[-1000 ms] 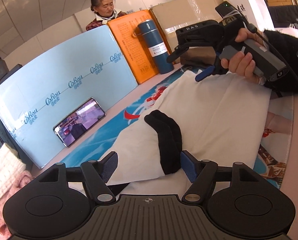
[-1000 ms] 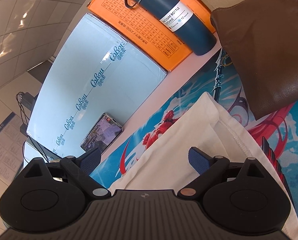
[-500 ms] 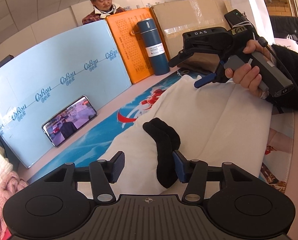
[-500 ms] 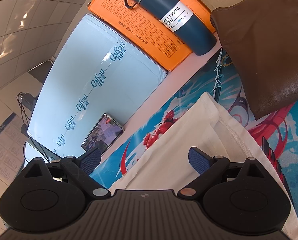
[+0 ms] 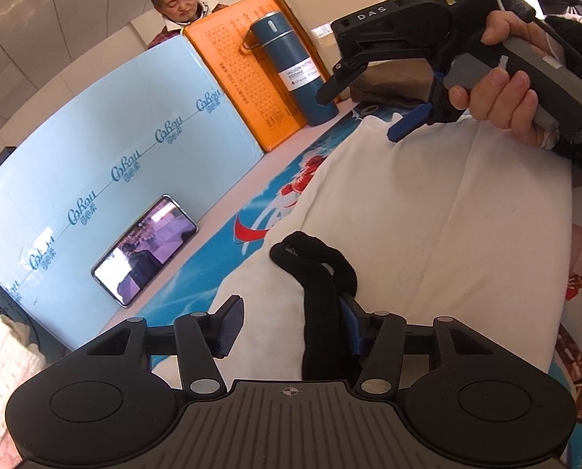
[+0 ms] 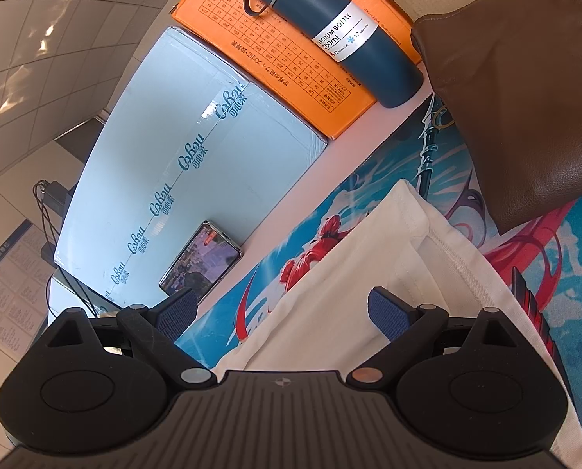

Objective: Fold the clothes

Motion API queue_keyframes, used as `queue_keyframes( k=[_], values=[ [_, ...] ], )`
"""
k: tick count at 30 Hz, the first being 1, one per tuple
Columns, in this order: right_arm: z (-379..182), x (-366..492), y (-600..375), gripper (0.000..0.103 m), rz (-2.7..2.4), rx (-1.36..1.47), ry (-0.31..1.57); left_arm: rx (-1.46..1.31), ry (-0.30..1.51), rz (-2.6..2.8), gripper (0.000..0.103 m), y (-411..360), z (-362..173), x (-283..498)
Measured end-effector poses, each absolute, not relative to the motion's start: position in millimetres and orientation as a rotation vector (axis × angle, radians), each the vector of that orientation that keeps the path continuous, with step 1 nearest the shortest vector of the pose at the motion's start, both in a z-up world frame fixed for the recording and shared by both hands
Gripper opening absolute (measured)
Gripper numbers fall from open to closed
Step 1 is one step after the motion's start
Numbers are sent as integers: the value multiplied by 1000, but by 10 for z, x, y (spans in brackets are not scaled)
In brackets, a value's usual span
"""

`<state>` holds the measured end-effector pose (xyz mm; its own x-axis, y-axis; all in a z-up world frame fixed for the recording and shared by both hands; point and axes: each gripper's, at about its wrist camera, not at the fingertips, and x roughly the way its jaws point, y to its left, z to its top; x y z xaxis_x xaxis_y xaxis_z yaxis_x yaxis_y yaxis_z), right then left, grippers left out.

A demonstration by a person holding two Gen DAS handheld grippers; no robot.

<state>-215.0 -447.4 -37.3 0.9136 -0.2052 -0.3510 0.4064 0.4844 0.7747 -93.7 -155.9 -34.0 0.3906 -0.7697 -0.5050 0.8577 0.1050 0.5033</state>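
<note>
We see the white shirt [image 5: 427,234] on the surface, its black collar [image 5: 318,293] between our left hand-held gripper [image 5: 291,322]'s half-open fingers — right hand-held gripper [image 6: 283,306] open, empty, farther along.

A white cotton garment [image 5: 439,211] trimmed with a black ribbed collar [image 5: 318,273] lies on a printed mat [image 6: 322,215] of sky blue, red and white. Behind stand a pale blue foam board [image 5: 107,144] with teal lettering, an orange box [image 6: 291,51] printed with a black grid, a navy steel flask [image 6: 341,31] with a white label, and a brown leather bag [image 6: 525,97].
</note>
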Motion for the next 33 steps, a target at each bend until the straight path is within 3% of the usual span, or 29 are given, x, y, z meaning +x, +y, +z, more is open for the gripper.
queue_keyframes(
  k=[2, 3, 16, 23, 28, 29, 31, 33],
  values=[
    [-370, -2148, -4474, 95, -375, 999, 224, 799, 148, -1187, 9, -1565, -299, -891],
    [-368, -2147, -4474, 95, -375, 999, 226, 783, 152, -1181, 5, -1562, -280, -876],
    [-416, -2261, -4612, 99, -221, 1204, 121, 705, -69, -1190, 5, -984, -75, -956],
    [-352, -2321, -4583, 98, -364, 1196, 145, 618, -55, -1246, 5, -604, -28, -930],
    [-299, -2350, -4512, 93, -477, 1122, 198, 634, 47, -1292, 6, -568, -153, -811],
    [-293, -2344, -4494, 91, -505, 1102, 214, 604, 66, -1271, 12, -565, -141, -737],
    [-297, -2329, -4472, 83, -540, 1064, 244, 546, 104, -1226, 15, -557, -116, -591],
    [-299, -2323, -4452, 79, -557, 1035, 258, 488, 142, -1181, 31, -549, -92, -444]
  ],
)
